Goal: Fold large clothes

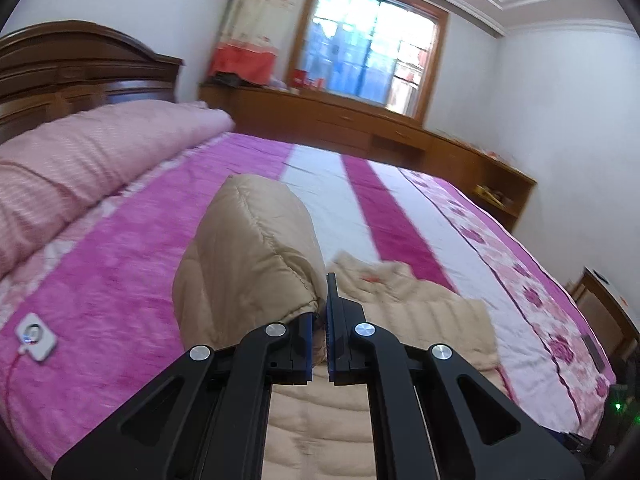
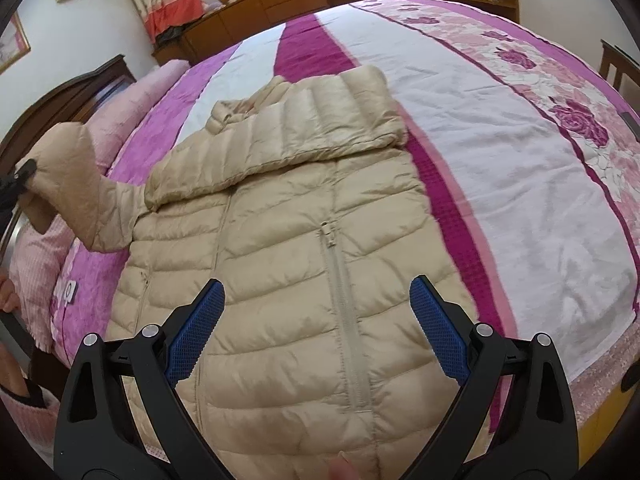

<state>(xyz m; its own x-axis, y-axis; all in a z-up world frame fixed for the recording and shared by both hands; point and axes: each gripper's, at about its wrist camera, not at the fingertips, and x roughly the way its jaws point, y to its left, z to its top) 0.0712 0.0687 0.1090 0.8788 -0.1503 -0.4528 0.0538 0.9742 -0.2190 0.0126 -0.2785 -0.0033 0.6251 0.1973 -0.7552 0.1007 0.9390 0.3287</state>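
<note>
Left wrist view: left gripper [image 1: 319, 320] at 6 o'clock, jaws pressed together, pinching cuff of beige puffer jacket sleeve [image 1: 248, 248]. Sleeve lifted off bedspread [image 1: 120, 260], bulging up toward 12 o'clock of the fingers. Rest of jacket lying flat below and toward 4 o'clock. Pink rolled quilt [image 1: 80, 160] at 10 o'clock against dark wooden headboard [image 1: 72, 64]. Small white controller [image 1: 35, 338] on bedspread at 8 o'clock. Window [image 1: 372, 64] at 12 o'clock, low wooden cabinet [image 1: 360, 128] beneath it.

Right wrist view: right gripper [image 2: 318, 328] at 6 o'clock, jaws spread wide, blue pads [image 2: 200, 328] apart, nothing between them; hovering above jacket, contact not discernible. Beige puffer jacket [image 2: 280, 240] centre frame, front up, zipper [image 2: 344, 300] closed, running from centre to 6 o'clock. One sleeve already folded across chest, toward 1 o'clock. Other sleeve raised at 9 o'clock, its end held by left gripper [image 2: 24, 172], seen only partly at frame edge. Person's pink-sleeved arm [image 2: 24, 396] at 8 o'clock. Floral border of bedspread at 2 o'clock.
</note>
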